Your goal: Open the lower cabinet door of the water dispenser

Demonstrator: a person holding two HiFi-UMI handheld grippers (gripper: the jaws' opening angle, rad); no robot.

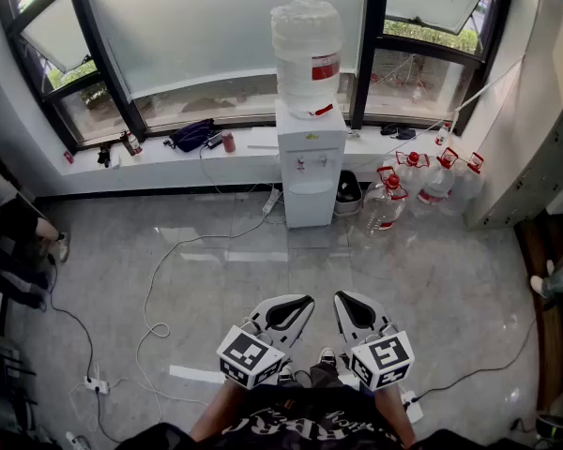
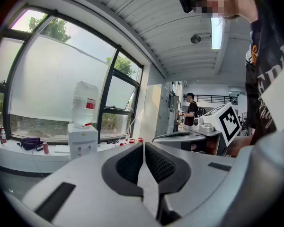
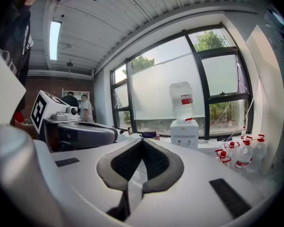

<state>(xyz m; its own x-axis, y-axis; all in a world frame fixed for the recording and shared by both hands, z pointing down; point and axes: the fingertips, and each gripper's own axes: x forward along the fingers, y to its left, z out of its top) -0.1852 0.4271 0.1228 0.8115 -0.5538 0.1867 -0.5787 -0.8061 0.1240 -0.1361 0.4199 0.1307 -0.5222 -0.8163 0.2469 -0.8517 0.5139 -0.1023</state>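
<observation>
You are holding the left gripper (image 1: 298, 305) and right gripper (image 1: 347, 300) side by side, low in front of you, each with its jaws sitting together on nothing. The water dispenser (image 1: 310, 148) is standing well apart from them across the floor, against the window ledge (image 1: 169, 162). Its lower cabinet door (image 1: 310, 208) is facing you, looking closed. Red-capped jugs (image 1: 422, 181) are standing just right of it.

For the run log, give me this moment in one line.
left tongs: shut, empty | right tongs: shut, empty | white boxy water dispenser: far ahead | lower door: closed
</observation>
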